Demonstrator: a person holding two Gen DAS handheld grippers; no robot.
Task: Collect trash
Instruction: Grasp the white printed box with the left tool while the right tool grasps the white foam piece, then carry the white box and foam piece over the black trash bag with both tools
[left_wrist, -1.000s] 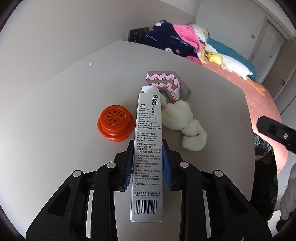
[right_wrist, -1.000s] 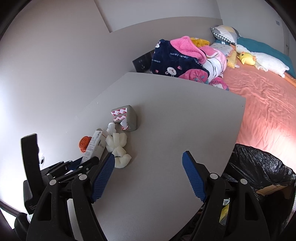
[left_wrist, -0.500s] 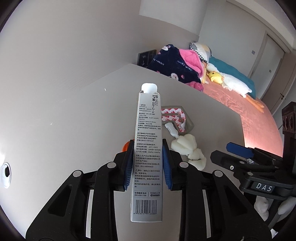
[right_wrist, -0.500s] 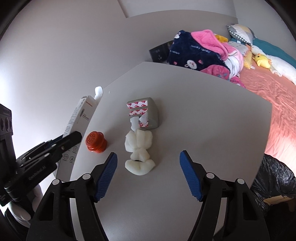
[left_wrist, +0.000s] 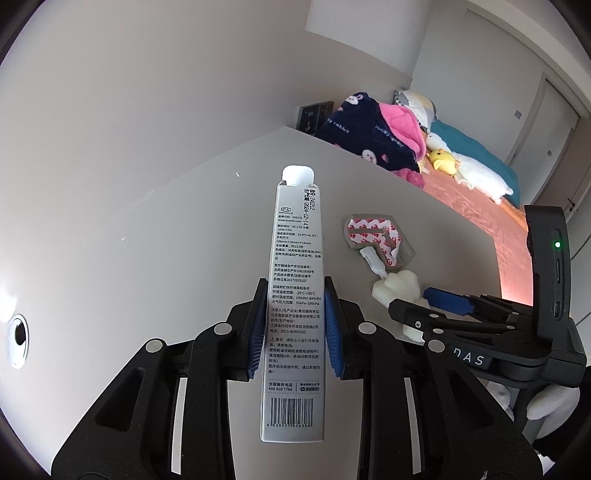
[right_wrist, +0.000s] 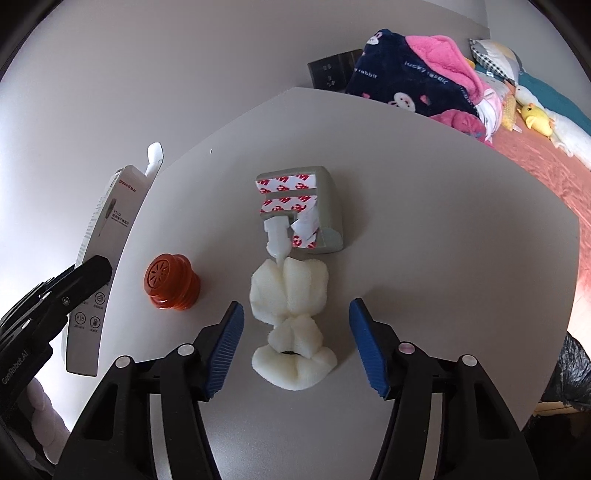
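The left gripper (left_wrist: 295, 328) pinches a long, narrow white cardboard box (left_wrist: 297, 295) printed with small black text and a barcode; its blue pads press on the two long sides of the box, near the middle. A white rounded plastic tip (left_wrist: 297, 174) sticks out of the far end of the box. The long axis of the box runs straight ahead along the fingers, with the barcode end nearest to the camera.

The right gripper (right_wrist: 295, 345) has its jaws spread, and they have just been closing. Between them lies a lumpy white foam piece (right_wrist: 291, 325) on the grey table (right_wrist: 443, 240), and the pads do not touch it. Its long axis also runs away from the gripper. Just beyond the foam lies a grey corner guard with red-and-white adhesive strips (right_wrist: 306, 206).

Only the right wrist view shows the orange ribbed plastic cap (right_wrist: 171, 282), which stands to the left of the foam. This view also shows the other face of the box, with a brand name on it, at the far left. Only the left wrist view shows the barcode side, and the right gripper from its side, low over the foam.
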